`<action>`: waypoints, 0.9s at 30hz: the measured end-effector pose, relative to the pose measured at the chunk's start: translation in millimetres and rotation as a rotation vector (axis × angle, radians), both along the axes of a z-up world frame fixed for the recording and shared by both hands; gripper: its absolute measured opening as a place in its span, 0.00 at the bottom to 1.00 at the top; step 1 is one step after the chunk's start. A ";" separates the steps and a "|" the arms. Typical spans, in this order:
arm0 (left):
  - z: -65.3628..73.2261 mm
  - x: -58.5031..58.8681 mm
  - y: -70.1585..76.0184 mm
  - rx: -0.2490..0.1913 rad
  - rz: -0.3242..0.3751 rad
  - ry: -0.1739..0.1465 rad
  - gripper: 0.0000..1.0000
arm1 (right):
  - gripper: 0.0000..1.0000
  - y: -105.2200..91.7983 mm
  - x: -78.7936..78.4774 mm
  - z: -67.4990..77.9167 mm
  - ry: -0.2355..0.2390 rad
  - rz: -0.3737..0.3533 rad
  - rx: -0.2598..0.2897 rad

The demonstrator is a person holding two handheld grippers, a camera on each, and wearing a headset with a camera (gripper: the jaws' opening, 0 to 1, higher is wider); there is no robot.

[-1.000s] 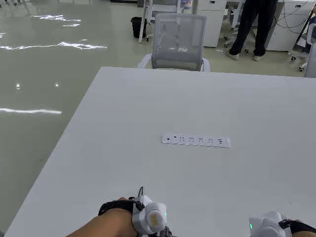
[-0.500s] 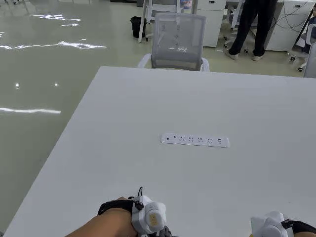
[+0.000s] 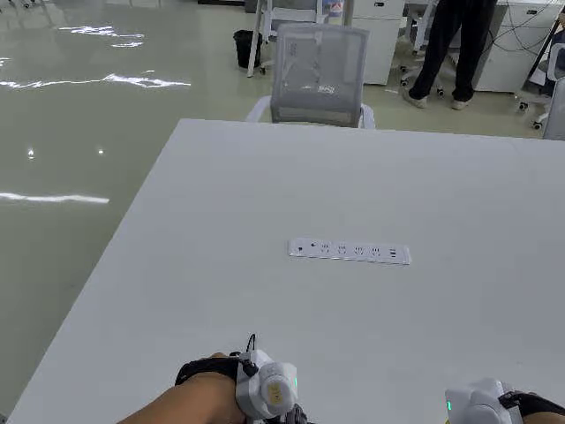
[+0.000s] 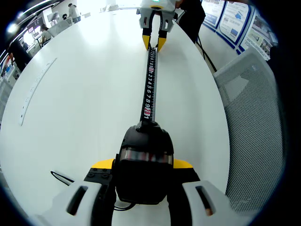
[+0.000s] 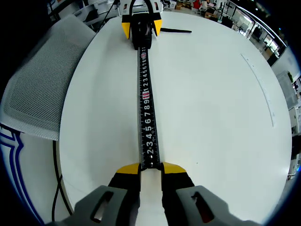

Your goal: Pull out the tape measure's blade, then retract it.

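My left gripper (image 4: 142, 167) is shut on the black tape measure case (image 4: 143, 160), low over the white table (image 4: 84, 94). The marked blade (image 4: 149, 80) runs straight out of the case across the table to the other gripper (image 4: 154, 41). In the right gripper view the blade (image 5: 145, 103) ends between the yellow fingertips of my right gripper (image 5: 150, 166), which is shut on its end. The case (image 5: 141, 29) sits far off in the left gripper's jaws. In the head view the backs of the left gripper (image 3: 269, 393) and right gripper (image 3: 477, 408) show at the bottom edge, jaws cut off.
A white power strip (image 3: 350, 252) lies mid-table. A grey mesh chair (image 3: 318, 75) stands at the far edge, and a person (image 3: 450, 44) stands beyond it. Another mesh chair (image 5: 37, 84) is beside the near edge. A thin black cable (image 5: 174, 30) lies by the left gripper.
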State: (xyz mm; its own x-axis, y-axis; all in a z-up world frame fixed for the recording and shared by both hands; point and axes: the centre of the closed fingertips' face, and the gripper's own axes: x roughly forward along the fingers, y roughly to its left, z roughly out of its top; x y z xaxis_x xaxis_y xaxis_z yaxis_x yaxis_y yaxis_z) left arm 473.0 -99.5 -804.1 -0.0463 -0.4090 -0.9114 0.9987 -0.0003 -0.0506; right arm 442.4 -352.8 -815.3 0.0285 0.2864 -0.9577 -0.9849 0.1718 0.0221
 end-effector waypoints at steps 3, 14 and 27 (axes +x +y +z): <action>0.1 -0.2 0.0 -0.001 0.000 0.000 0.39 | 0.16 -2.6 1.4 -1.6 -0.005 -0.007 -0.002; -0.1 0.0 0.7 0.000 0.000 0.000 0.39 | 0.38 -5.4 7.4 2.7 -0.028 -0.075 0.023; -0.2 0.6 0.6 -0.003 -0.001 -0.009 0.38 | 0.65 -13.8 17.3 7.5 -0.045 -0.240 0.044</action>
